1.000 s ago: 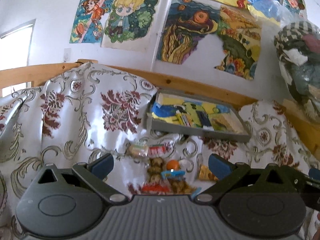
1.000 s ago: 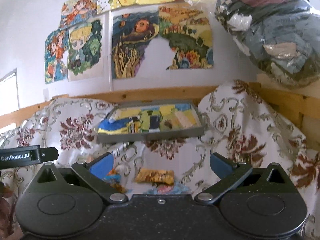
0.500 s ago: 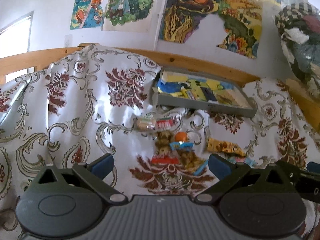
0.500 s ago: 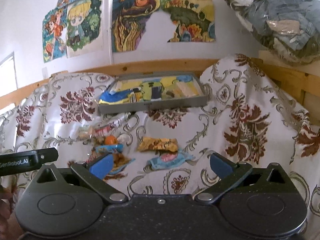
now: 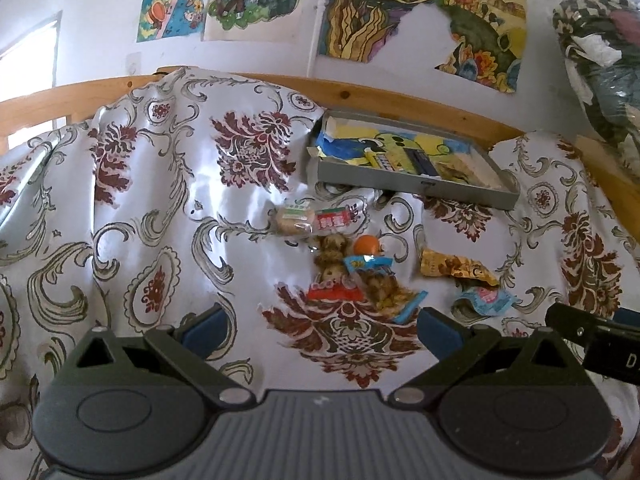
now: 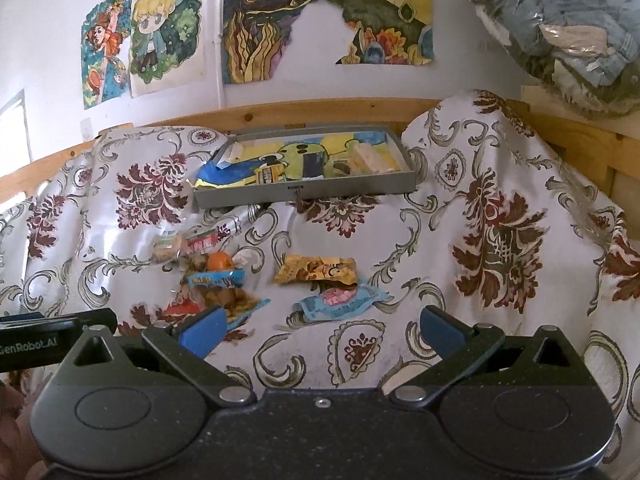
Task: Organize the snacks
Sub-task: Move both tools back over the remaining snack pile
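Observation:
Several snack packets lie on a patterned cloth: a clear-wrapped biscuit pack [image 5: 316, 220], an orange ball-shaped sweet [image 5: 367, 245], a blue-edged nut packet [image 5: 376, 280], a golden packet [image 5: 456, 269] and a pale blue packet [image 5: 486, 300]. Behind them sits a grey tray [image 5: 408, 188] with a cartoon liner and a few packets inside. My left gripper [image 5: 320, 330] is open, above the cloth just short of the pile. My right gripper [image 6: 320, 330] is open too, hovering before the golden packet [image 6: 316, 270] and the pale blue packet [image 6: 340, 302]. The grey tray [image 6: 304, 192] lies beyond.
The floral cloth [image 5: 160, 208] drapes over a surface with a wooden rail [image 5: 400, 98] behind. Drawings [image 6: 280, 12] hang on the white wall. A bag of clothes [image 6: 560, 28] sits upper right. The other gripper's body [image 5: 600, 344] shows at the right edge.
Both grippers have tilted downward and pulled back a little, so the snack pile and more of the cloth now show. Both stay open with nothing held.

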Tool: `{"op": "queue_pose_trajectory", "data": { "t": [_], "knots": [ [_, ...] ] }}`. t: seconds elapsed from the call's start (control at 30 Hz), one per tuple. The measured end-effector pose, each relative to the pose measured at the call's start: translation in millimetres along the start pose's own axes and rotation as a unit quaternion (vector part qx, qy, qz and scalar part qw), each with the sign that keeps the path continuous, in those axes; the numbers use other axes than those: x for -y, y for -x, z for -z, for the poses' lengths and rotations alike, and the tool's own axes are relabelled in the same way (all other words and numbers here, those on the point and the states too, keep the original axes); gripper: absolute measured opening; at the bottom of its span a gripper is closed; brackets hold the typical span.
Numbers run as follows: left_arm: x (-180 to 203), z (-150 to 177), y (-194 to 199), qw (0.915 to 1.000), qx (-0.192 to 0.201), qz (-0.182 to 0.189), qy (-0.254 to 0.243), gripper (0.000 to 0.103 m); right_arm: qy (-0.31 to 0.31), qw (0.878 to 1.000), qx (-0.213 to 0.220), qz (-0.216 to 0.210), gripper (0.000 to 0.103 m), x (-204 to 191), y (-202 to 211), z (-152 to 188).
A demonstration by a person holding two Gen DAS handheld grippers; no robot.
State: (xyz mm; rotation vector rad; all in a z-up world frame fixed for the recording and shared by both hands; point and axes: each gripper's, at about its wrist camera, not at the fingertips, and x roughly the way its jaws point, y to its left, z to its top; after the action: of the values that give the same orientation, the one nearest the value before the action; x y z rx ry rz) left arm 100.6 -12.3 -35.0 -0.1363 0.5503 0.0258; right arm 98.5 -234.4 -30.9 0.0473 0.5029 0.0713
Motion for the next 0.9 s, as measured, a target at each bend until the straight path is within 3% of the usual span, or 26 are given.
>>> {"op": "queue_pose_trajectory", "data": {
  "t": [0.9],
  "knots": [
    [-1.8,-13.5,-28.2,0.9994,-0.019,0.01,0.028,0.103,0.008,0.999,-0.04,0.018,0.102,3.9,-23.3,-14.6]
  ]
}}
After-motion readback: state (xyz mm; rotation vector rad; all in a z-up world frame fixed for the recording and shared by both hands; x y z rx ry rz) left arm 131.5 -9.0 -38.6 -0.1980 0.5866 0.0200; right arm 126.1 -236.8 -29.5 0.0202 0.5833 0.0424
